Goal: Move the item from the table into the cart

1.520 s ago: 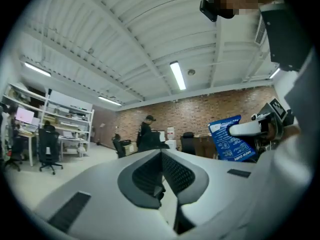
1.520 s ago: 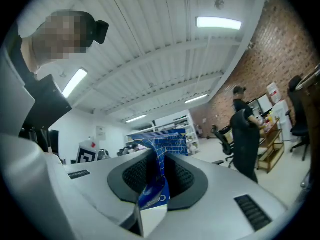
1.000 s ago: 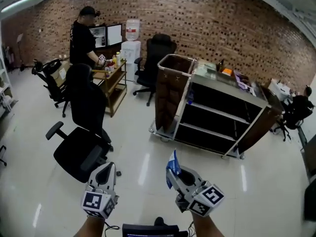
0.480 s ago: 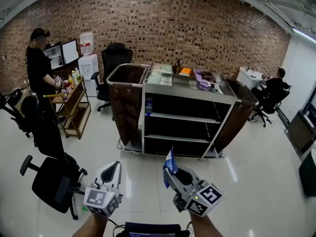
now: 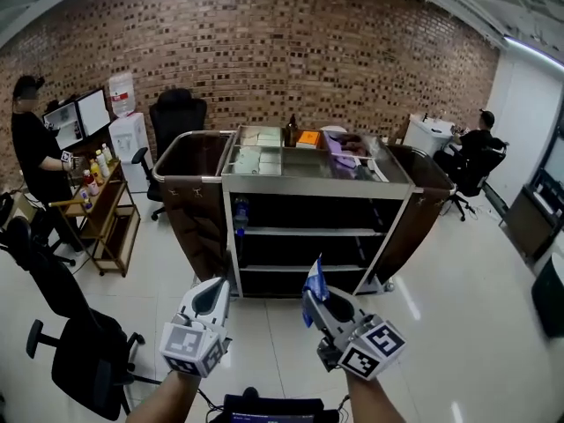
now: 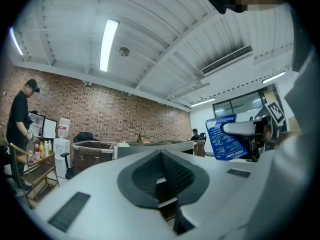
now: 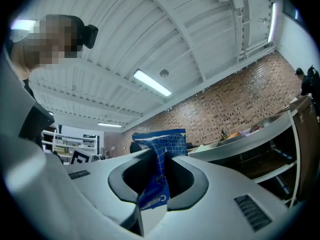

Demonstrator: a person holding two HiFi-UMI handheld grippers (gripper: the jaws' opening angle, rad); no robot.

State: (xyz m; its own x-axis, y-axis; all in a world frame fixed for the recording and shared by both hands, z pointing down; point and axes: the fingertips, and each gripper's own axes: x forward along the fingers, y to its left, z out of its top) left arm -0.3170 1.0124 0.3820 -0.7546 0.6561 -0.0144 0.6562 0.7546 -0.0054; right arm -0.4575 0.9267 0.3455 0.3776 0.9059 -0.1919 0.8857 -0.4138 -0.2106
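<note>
The person is facing the cart [image 5: 314, 177] across a stretch of bare floor, carrying both tools out in front at much the same height. The right tongs [image 5: 317, 301] are clenching a blue packet [image 5: 312, 284] by its lower part, so its printed top is sticking up above the jaws like a small flag. In the right gripper view the packet is sitting squarely between the two dark pads, creasing where they are pressing it. Gripping it low and upright looks sensible to me: the thin packet is standing clear of the tool's body, so its free end could go first onto whatever surface is chosen. The left tongs [image 5: 211, 294] are carrying nothing, their jaws resting together, and seem to be riding along as a spare.

So the task's thing is up in the air in the right tongs, well apart from the cart. The cart's steel top is already bearing folded stacks and small items. The shelves [image 5: 308, 233] below are looking mostly bare, apart from what looks like a bottle [image 5: 241, 216] at the left end. Brown bags [image 5: 189, 192] are hanging at either end. I am guessing the carry is about midway, with the drop spot not yet settled.
</note>
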